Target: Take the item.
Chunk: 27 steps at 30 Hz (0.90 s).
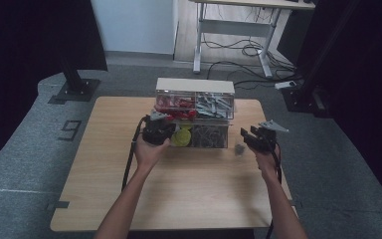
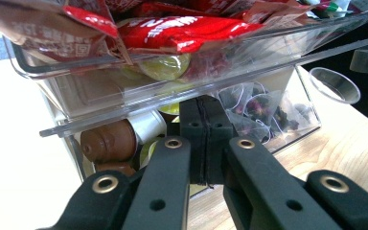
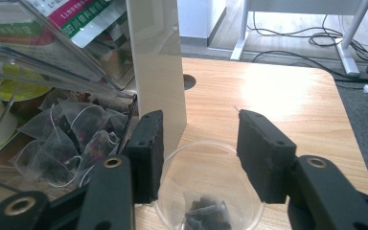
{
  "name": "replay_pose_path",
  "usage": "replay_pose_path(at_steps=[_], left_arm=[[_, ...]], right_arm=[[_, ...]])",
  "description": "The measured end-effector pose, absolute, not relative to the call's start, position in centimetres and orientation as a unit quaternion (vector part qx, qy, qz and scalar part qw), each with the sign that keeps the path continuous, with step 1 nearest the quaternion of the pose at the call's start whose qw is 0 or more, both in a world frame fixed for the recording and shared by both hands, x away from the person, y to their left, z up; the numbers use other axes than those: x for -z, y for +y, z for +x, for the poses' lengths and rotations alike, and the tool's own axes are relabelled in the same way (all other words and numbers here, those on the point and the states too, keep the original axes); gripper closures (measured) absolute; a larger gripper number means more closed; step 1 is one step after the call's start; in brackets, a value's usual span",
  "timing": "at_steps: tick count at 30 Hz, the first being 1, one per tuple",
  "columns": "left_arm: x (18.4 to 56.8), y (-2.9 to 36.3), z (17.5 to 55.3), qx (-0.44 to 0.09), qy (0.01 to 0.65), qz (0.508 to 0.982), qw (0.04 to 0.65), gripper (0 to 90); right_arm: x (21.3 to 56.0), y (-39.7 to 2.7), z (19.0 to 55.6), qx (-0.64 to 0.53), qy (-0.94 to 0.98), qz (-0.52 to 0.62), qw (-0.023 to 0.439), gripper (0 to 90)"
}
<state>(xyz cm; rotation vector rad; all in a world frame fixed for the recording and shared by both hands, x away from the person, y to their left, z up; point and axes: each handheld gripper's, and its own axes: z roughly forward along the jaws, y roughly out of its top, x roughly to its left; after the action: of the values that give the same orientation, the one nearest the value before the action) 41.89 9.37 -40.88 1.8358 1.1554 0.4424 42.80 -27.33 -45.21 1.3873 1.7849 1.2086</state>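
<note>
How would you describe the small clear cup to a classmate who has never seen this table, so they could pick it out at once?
Start at the clear organiser box at the far middle of the wooden table. Go to its right front corner, where the right gripper stands open around the clear cup. Unlike the box's compartments, it stands alone on the table, round, with one dark tea bag inside.

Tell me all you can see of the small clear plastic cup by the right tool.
The small clear plastic cup stands upright on the light wooden table, just right of the clear two-tier organiser box. It is round, thin-walled and open-topped, with a dark pyramid tea bag lying in its bottom. The right tool hovers above it, jaws open to either side of the rim; contact cannot be told.
</note>
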Motion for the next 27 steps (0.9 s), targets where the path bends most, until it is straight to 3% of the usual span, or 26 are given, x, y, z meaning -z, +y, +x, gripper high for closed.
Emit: replay_pose_path(at_steps=[27], left_arm=[[41.1, 9.1, 41.8, -0.177, 0.466, 0.741, 0.450, 90.0]], right_arm=[[46.3, -28.0, 37.7, -0.504, 0.655, 0.496, 0.267, 49.7]])
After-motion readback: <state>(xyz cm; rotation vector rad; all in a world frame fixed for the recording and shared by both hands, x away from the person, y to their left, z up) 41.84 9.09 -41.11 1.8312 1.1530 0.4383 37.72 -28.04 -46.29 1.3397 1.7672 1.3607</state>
